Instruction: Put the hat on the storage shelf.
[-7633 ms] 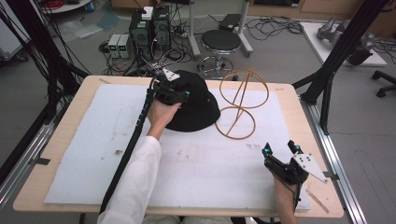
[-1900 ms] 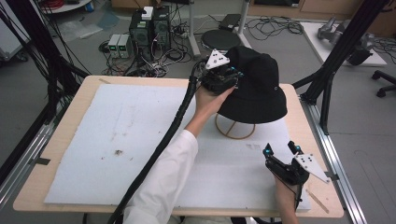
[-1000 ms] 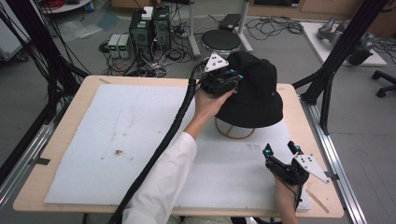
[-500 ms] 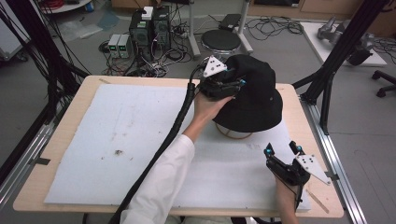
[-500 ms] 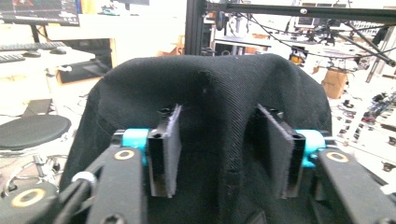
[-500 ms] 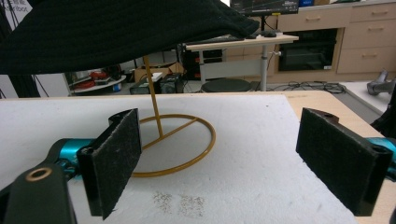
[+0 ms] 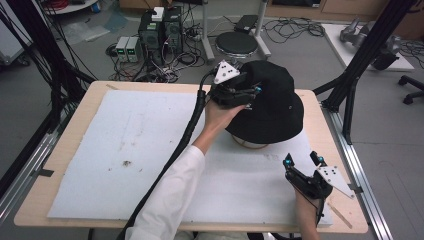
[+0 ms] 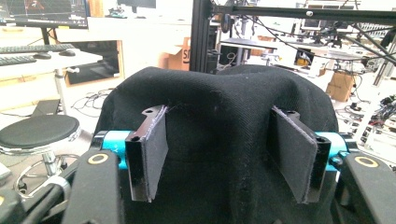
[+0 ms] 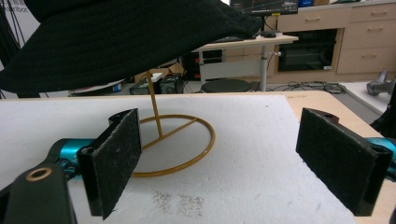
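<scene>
A black bucket hat (image 7: 272, 107) sits on top of a gold wire stand (image 7: 249, 144) at the back right of the table. My left gripper (image 7: 248, 91) is at the hat's left side, level with the crown. In the left gripper view its jaws have just been opening; the hat's crown (image 8: 219, 107) lies between the spread pads (image 8: 150, 154), which do not squeeze it. My right gripper (image 7: 302, 161) rests open near the front right corner with nothing between its pads. In the right gripper view I see the stand's ring base (image 9: 177, 144) and the hat's brim (image 9: 116, 42) above.
A white mat (image 7: 125, 150) covers the wooden table. Black frame posts (image 7: 350, 85) stand by the right edge and at the left. A stool (image 7: 239, 44) and computer boxes (image 7: 160, 27) stand on the floor behind the table.
The hat, which earlier lay on the table, was carried over the stand and has settled lower onto it. The left jaws have opened off the crown. The right gripper stayed put.
</scene>
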Demonstrator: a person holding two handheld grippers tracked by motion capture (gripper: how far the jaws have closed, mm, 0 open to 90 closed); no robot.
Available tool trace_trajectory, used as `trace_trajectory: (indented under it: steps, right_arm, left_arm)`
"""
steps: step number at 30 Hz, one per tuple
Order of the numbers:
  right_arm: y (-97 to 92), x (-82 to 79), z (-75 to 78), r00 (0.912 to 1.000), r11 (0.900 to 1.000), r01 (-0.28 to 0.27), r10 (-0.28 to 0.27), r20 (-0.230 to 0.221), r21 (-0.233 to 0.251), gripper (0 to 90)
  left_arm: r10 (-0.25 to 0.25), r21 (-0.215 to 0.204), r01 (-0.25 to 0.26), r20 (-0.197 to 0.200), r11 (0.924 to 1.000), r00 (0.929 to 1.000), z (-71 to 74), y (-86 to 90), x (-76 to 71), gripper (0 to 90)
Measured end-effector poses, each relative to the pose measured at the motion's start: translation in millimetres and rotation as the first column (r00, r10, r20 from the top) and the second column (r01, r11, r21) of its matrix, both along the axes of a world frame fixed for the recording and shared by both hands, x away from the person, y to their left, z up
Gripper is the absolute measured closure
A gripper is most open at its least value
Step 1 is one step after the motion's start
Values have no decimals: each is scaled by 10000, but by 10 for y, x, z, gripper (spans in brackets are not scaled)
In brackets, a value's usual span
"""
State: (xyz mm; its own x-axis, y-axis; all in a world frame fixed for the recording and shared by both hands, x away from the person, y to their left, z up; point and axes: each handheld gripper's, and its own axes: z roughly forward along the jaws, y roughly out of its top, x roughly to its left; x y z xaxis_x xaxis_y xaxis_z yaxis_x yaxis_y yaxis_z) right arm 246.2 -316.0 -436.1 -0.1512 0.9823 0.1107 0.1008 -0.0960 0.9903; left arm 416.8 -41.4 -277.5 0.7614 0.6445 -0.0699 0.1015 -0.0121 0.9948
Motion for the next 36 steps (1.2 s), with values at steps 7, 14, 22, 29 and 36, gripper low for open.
trace_trajectory:
  steps: [7, 14, 22, 29, 36]
  right_arm:
    - [-6, -2, 0, 10000, 10000, 2, -2, -8, 14, 136]
    - [-2, -5, 1, 10000, 10000, 35, -35, -10, 26, 136]
    - [0, -1, 0, 10000, 10000, 5, -5, -11, -15, 136]
    - [5, -2, 0, 10000, 10000, -13, 13, -25, -11, 137]
    - [9, 4, -1, 10000, 10000, -13, 12, -49, -27, 137]
  left_arm:
    - [244, -36, -243, 202, 9997, 9995, 23, 92, -66, 359]
    - [640, -184, -632, 453, 9978, 9969, 64, 270, -110, 336]
    - [1237, -437, -1218, 460, 9916, 9912, 50, 526, -140, 316]
    - [1826, -650, -1791, 513, 9817, 9819, 40, 775, -178, 311]
    - [2403, -667, -2353, 806, 9696, 9673, -8, 1011, -227, 302]
